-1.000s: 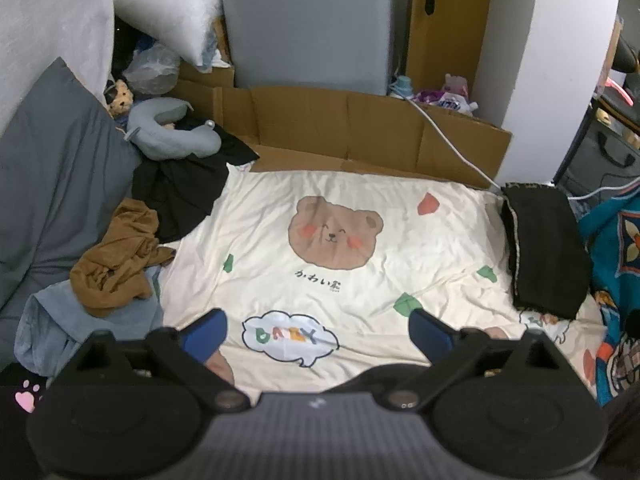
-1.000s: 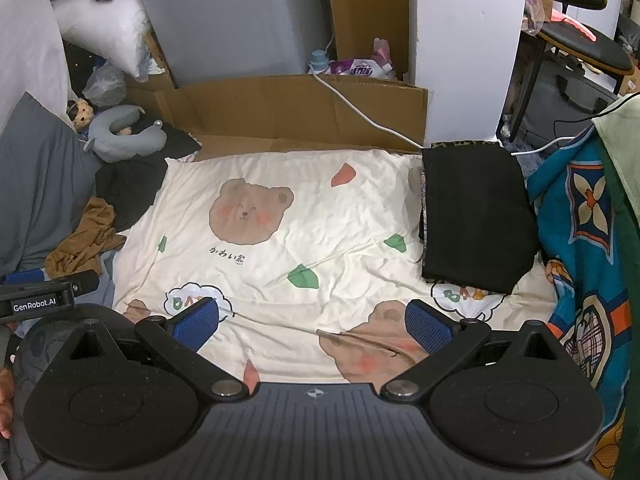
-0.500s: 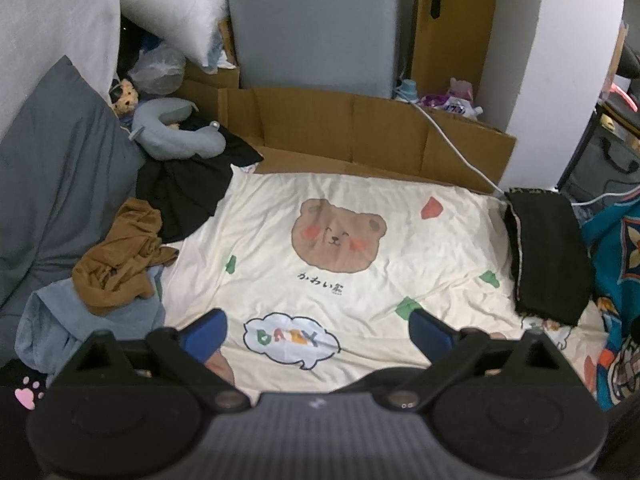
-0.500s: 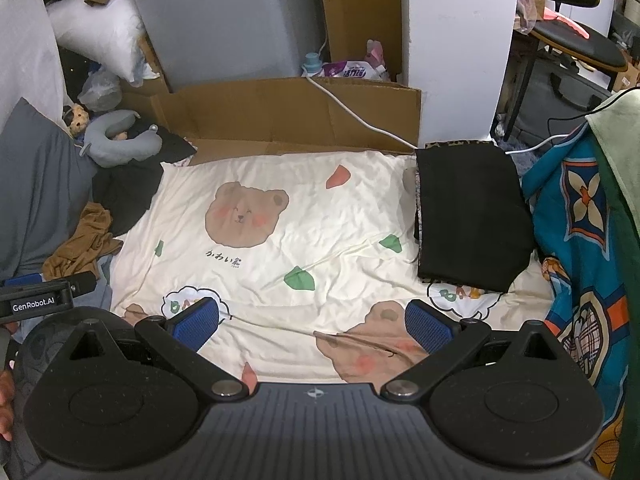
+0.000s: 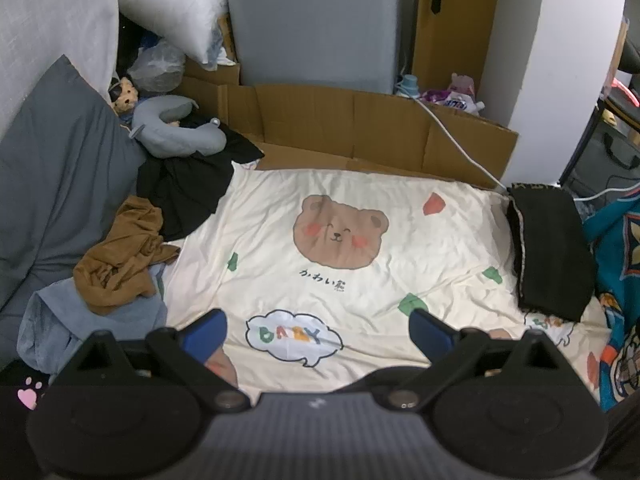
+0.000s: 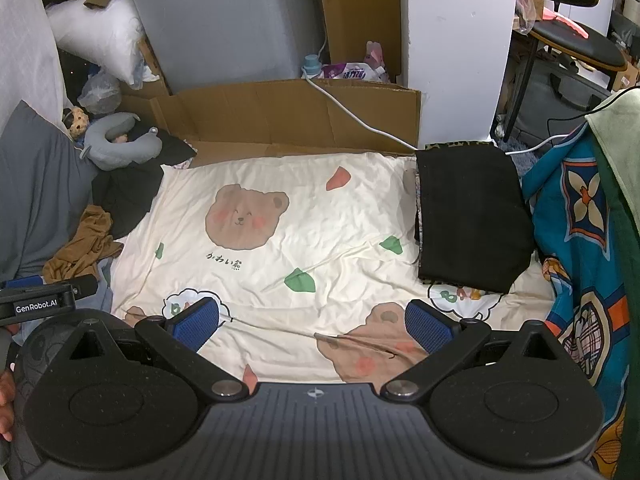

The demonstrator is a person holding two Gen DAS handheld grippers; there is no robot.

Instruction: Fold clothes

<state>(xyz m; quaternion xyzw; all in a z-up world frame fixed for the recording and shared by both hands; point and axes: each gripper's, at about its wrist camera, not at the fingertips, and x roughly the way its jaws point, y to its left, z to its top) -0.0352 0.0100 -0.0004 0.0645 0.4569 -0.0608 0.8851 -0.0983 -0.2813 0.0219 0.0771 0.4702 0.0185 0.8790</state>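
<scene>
We hold both the left hand-held gripper (image 5: 318,330) and right hand-held gripper (image 6: 312,322) wide apart, empty, above the bear sheet (image 5: 360,280); folded black garment (image 6: 468,216) at two o'clock.

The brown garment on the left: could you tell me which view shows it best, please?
The left wrist view: the brown garment lies crumpled in full view. The right wrist view shows it smaller, near the edge.

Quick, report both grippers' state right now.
Left gripper: open, holding nothing, above the bear-print sheet.
Right gripper: open, holding nothing.
</scene>
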